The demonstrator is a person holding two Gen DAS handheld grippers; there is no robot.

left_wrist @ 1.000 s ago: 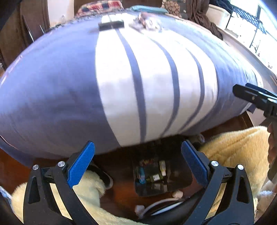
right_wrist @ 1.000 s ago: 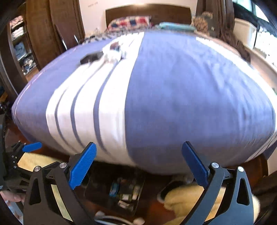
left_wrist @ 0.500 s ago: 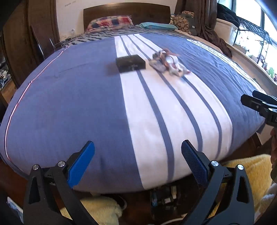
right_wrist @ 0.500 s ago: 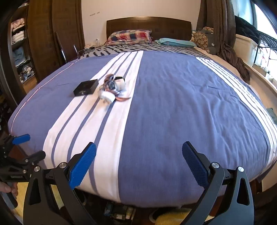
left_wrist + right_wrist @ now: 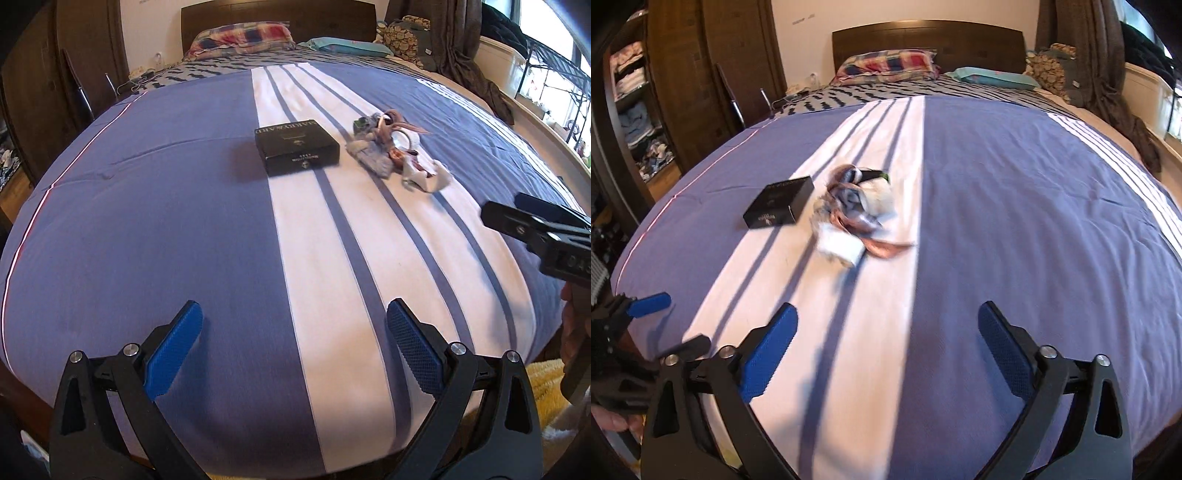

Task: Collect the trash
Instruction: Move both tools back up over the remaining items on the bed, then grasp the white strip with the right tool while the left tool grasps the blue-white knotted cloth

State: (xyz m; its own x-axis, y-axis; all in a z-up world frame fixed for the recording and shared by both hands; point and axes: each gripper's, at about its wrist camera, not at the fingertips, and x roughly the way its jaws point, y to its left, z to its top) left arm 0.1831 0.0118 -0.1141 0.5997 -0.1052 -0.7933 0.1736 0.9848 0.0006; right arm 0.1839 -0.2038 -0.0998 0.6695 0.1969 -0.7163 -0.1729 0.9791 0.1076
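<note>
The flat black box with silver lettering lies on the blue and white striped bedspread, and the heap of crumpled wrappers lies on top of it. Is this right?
Not quite. The flat black box does lie on the striped bedspread, but the heap of crumpled wrappers lies beside it on the bedspread, not on top. The left wrist view shows this.

1. Bright daylight from the window (image 5: 554, 74) on the right side.
2. White glare there, washed out.
3. Soft dark shadow left of the black box (image 5: 297, 146) on the bed cover (image 5: 166, 221).
4. Bent like a ball at the edges, with black corners.
5. A bit smeary in the right wrist view, most on the pile of scraps (image 5: 855, 206).
6. Sharper in the left wrist view.
</note>
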